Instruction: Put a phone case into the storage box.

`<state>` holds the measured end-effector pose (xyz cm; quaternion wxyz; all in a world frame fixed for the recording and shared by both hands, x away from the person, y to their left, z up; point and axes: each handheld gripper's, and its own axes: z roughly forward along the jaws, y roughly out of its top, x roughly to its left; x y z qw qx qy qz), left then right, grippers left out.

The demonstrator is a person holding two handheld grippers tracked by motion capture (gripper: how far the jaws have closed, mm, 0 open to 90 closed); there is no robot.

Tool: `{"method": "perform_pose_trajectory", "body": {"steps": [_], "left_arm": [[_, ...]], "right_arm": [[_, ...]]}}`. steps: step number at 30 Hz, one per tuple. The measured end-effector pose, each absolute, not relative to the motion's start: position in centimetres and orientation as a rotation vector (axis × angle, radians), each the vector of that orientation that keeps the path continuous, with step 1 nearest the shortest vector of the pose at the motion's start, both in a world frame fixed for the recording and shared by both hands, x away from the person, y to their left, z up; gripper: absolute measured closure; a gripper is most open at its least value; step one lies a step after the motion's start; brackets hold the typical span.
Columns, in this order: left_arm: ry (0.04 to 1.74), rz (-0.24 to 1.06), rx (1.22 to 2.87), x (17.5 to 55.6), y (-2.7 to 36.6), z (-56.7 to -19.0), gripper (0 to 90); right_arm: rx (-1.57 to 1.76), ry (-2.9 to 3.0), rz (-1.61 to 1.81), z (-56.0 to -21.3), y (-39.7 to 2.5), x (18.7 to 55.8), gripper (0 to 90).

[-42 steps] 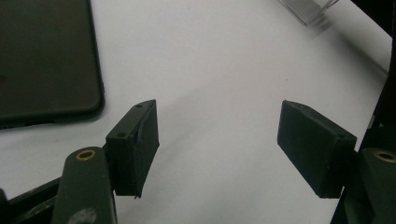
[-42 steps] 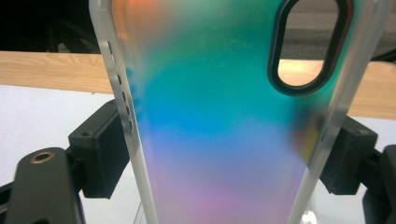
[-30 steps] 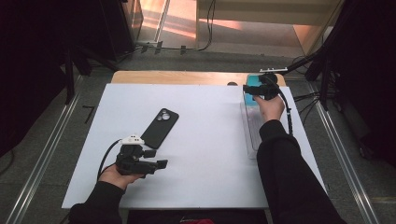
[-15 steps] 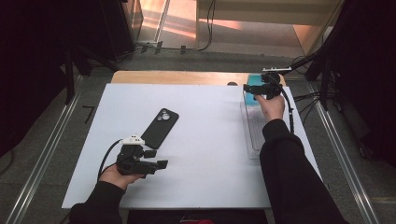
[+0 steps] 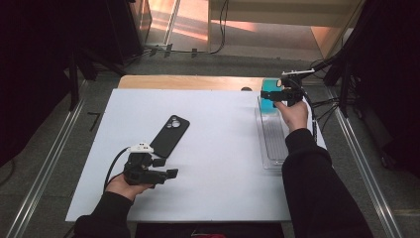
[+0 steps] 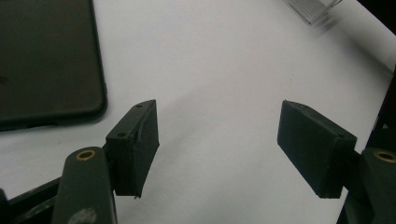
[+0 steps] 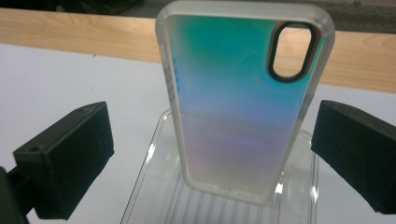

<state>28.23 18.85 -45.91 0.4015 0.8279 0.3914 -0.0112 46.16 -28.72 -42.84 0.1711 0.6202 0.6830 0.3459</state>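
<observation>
Right gripper wide open w/ iridescent phone case standing upright in clear tray at desk's far right. Centre jaws on case edges, close gently. Left gripper open, idle beside black phone

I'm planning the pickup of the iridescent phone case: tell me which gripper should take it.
Right. The right gripper is open with the iridescent case standing in the clear tray between its jaws. The left gripper sits far across the table, beside the black phone.
</observation>
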Motion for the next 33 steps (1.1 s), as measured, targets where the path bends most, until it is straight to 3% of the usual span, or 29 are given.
{"method": "perform_pose_trajectory", "body": {"steps": [25, 27, 31, 33], "left_arm": [[1.011, -0.049, 2.063, 29.2, 19.4, -45.2, 29.4], [1.006, -0.058, 2.063, 29.3, 19.3, -45.2, 29.4], [0.991, -0.061, 2.069, 29.4, 19.1, -45.1, 29.3], [0.99, -0.062, 2.067, 29.4, 19.0, -45.0, 29.3]], "right_arm": [[1.618, 2.203, 1.15, -41.3, -26.6, 38.8, 0.1], [1.593, 2.217, 1.155, -41.1, -26.3, 38.1, 6.7], [1.547, 2.267, 1.17, -40.8, -25.9, 37.0, 7.7], [1.517, 2.298, 1.177, -40.7, -25.6, 36.5, 14.2]]}}
